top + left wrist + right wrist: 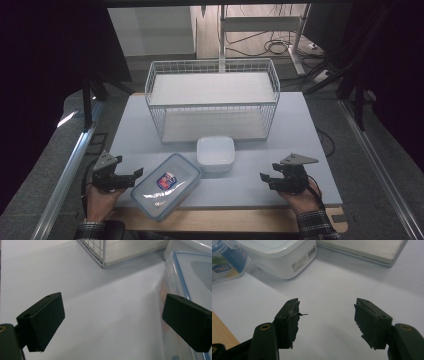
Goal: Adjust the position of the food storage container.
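A clear food box with a blue-rimmed lid and a printed label (166,186) lies slantwise near the table's front edge. Just behind it sits a white square lidded container (215,152). My left gripper (134,178) is held at the clear box's left end, open, with nothing between its jaws. In the left gripper view that gripper (113,320) stands wide, its right jaw in front of the clear box (192,275). My right gripper (265,179) is open over bare table at the front right. The right gripper view has this gripper (327,320) empty, the white container (279,257) ahead left.
A white wire basket (210,95) with an upper shelf stands at the back centre of the pale table top (300,130); its corner (100,255) is ahead of the left gripper. A wooden strip (225,220) runs along the front edge. Dark curtains hang at both sides.
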Available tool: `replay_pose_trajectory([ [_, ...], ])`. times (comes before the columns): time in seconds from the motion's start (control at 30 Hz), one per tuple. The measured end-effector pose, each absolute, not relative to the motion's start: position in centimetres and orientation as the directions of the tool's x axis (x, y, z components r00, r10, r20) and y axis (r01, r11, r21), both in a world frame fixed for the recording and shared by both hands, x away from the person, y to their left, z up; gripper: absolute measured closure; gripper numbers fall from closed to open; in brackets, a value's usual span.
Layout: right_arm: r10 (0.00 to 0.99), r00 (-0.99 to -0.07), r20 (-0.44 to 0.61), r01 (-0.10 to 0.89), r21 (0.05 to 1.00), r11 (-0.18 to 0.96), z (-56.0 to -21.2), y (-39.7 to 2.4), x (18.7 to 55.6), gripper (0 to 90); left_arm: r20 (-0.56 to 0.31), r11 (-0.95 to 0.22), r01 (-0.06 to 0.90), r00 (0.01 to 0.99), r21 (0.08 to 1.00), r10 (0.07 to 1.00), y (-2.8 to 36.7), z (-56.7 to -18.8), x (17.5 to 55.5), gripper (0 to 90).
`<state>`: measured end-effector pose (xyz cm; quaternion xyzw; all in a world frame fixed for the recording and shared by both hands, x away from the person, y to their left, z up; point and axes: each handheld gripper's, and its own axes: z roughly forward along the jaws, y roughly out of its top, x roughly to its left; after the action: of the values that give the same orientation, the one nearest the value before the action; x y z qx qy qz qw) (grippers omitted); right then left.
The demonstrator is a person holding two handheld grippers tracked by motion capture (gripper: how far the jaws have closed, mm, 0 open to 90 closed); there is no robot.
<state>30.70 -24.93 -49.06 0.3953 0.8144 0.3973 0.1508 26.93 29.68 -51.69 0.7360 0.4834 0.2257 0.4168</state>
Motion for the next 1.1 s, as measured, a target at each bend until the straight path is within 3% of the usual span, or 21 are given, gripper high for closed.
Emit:
replay_pose_trajectory([
  [0.13,0.744,-0.664,0.072,0.51,0.772,0.38,-48.7,-24.0,30.6,43.5,-0.062,-0.18,0.528,0.409,0.83,0.911,29.7,-51.9,26.9,5.2],
  [0.4,0.633,-0.774,0.008,0.438,0.728,0.527,-47.5,-19.3,31.8,70.4,-0.049,-0.175,0.515,0.393,0.839,0.918,29.8,-51.9,26.8,5.8],
  [0.5,0.613,-0.79,-0.01,0.415,0.727,0.547,-47.3,-18.3,32.3,76.4,-0.046,-0.175,0.515,0.387,0.839,0.921,29.9,-51.9,26.8,5.9],
  [0.53,0.59,-0.807,-0.01,0.397,0.731,0.556,-47.0,-17.4,32.8,84.0,-0.043,-0.173,0.515,0.38,0.839,0.924,30.0,-52.0,26.8,6.1],
  [0.63,0.571,-0.821,-0.007,0.383,0.734,0.56,-46.7,-16.3,33.3,89.4,-0.044,-0.17,0.515,0.377,0.84,0.925,30.0,-52.0,26.8,6.1],
  [1.1,0.446,-0.894,0.028,0.309,0.759,0.573,-46.6,-7.2,37.2,89.6,-0.021,-0.186,0.504,0.378,0.843,0.926,30.1,-52.0,26.7,6.4],
])
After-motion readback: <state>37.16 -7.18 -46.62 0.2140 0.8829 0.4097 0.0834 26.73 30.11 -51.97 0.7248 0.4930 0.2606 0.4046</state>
